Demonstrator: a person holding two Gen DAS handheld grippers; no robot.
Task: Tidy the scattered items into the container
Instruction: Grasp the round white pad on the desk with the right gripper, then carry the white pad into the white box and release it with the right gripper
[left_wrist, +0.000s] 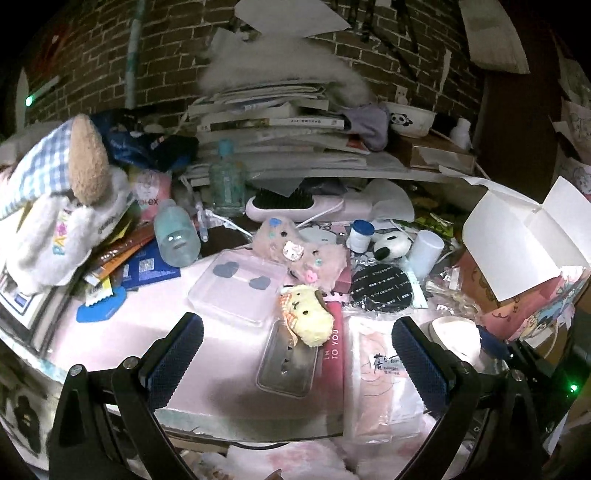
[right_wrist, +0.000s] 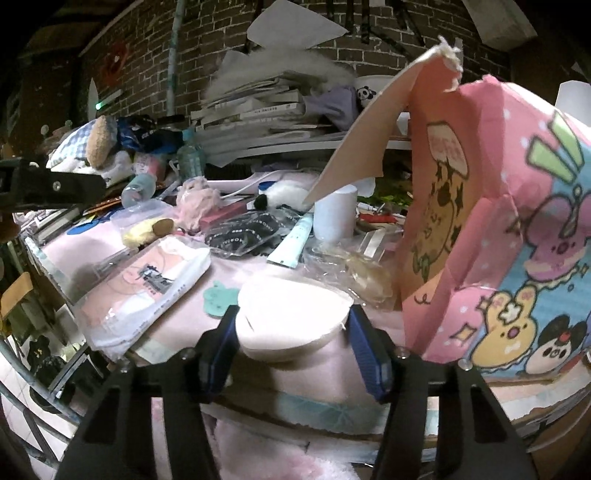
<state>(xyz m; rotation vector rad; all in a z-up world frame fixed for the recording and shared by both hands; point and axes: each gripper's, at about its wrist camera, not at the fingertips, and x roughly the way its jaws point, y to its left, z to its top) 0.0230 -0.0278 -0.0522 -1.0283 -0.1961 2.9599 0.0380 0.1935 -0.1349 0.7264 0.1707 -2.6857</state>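
Item in hand: pale round pad (right_wrist: 291, 317), flat and soft-looking, lying at the near edge of the pink worktop (right_wrist: 184, 321).
Right gripper (right_wrist: 293, 350): jaws stand either side of the pad, touching or almost touching its rim; whether they press on it cannot be told.
Left gripper (left_wrist: 297, 358): jaws wide apart, holding nothing, hanging over a clear case (left_wrist: 288, 354) and a yellow plush toy (left_wrist: 308, 314).
Container: pink cartoon-printed box (right_wrist: 498, 229), just to the right of the pad, flaps up and mouth open.
Handling note: the pad probably buckles if squeezed hard. Close gently across its widest part, lift straight up to clear the crinkled plastic wrap (right_wrist: 354, 266) beside it, then carry it over the raised flap rather than against it.
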